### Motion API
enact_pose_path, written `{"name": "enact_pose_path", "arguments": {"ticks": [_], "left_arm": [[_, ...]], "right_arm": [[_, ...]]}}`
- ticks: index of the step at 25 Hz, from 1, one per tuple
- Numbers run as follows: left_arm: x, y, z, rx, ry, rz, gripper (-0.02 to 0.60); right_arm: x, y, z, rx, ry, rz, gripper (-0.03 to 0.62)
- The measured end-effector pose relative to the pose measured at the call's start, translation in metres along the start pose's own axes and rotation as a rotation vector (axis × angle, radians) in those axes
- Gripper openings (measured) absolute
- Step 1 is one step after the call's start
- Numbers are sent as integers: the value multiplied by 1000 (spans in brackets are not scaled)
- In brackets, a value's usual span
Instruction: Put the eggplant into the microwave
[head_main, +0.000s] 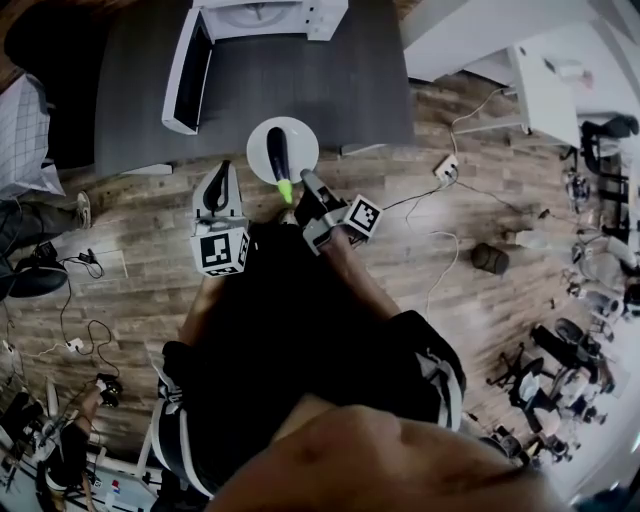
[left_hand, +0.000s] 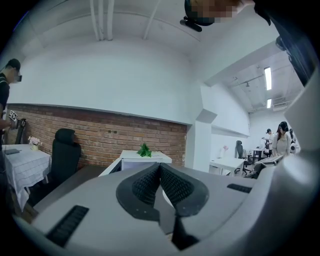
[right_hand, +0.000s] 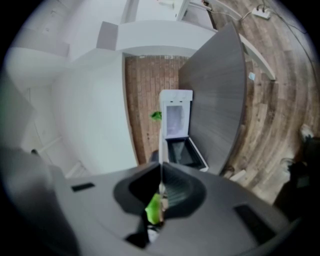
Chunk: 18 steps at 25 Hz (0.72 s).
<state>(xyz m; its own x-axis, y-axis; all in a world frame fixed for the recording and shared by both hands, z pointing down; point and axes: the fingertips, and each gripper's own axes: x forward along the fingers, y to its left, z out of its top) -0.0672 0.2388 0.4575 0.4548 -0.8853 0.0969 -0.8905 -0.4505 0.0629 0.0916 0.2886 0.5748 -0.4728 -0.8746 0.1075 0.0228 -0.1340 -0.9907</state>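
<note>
A dark purple eggplant (head_main: 278, 152) with a green stem (right_hand: 154, 207) lies on a small white plate (head_main: 300, 140). The plate hangs at the near edge of the grey table (head_main: 330, 90). My right gripper (head_main: 303, 182) is shut on the plate's near rim, which shows as a thin white line (right_hand: 161, 170) between its pads. The white microwave (head_main: 270, 15) stands at the table's far side with its door (head_main: 188, 70) swung open; it also shows ahead in the right gripper view (right_hand: 176, 120). My left gripper (head_main: 222, 172) hangs left of the plate, shut (left_hand: 160, 172) on nothing.
Cables and a power strip (head_main: 445, 168) lie on the wooden floor right of the table, with a small dark object (head_main: 490, 258) beyond. Office chairs crowd the right edge. A black chair (left_hand: 65, 150) stands by a brick wall at the left.
</note>
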Motion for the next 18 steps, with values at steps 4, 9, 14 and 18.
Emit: {"name": "enact_pose_path", "arguments": {"ticks": [4, 9, 14, 18], "left_arm": [[2, -13, 1, 1, -9, 26, 35], [1, -29, 4, 3, -19, 44, 35], [0, -30, 0, -3, -13, 63, 35], [1, -32, 1, -9, -14, 69, 35]], "right_arm": [[-4, -4, 11, 1, 25, -5, 37], [-10, -6, 21, -14, 60, -21, 37], [-9, -7, 25, -8, 63, -15, 37], [-7, -6, 25, -12, 77, -9, 37]]}}
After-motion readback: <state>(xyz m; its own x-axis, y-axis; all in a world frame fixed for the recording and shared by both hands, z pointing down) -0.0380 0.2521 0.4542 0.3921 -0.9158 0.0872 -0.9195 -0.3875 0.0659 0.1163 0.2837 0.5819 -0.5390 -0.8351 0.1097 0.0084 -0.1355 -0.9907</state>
